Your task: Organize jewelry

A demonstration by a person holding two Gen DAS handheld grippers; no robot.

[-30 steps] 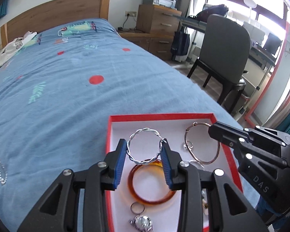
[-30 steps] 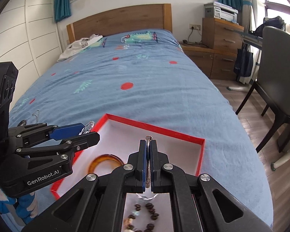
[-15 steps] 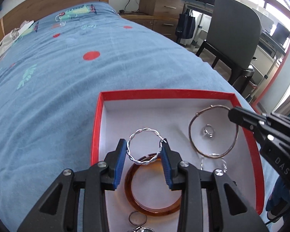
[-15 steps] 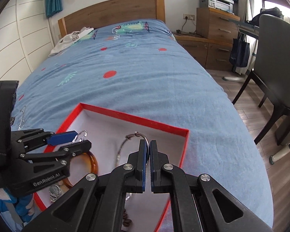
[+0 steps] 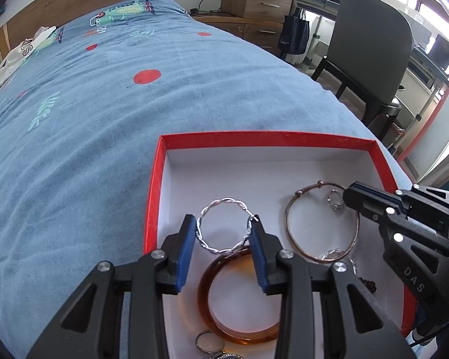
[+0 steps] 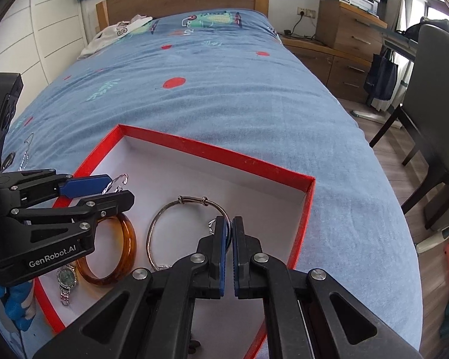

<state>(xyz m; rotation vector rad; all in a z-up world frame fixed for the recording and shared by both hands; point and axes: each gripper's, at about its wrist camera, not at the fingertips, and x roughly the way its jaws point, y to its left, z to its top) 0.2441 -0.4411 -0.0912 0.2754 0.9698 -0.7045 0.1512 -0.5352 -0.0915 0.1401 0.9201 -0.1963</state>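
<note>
A red box with a white inside lies on the blue bed; it also shows in the right wrist view. My left gripper is shut on a twisted silver bangle and holds it over the box's left part, above an amber bangle. My right gripper has its jaws slightly apart over the thin metal bangle, which lies in the box with a small ring inside it. The bangle's right edge sits between my right fingertips; a grip cannot be told.
A watch, a plain ring and dark beads lie in the box's near part. A chain lies on the bed left of the box. A chair, desk and drawers stand to the right.
Both grippers moved down and forward toward the box. The thin metal bangle that my right gripper held upright now lies flat in the box, and the right jaws have parted a little.
</note>
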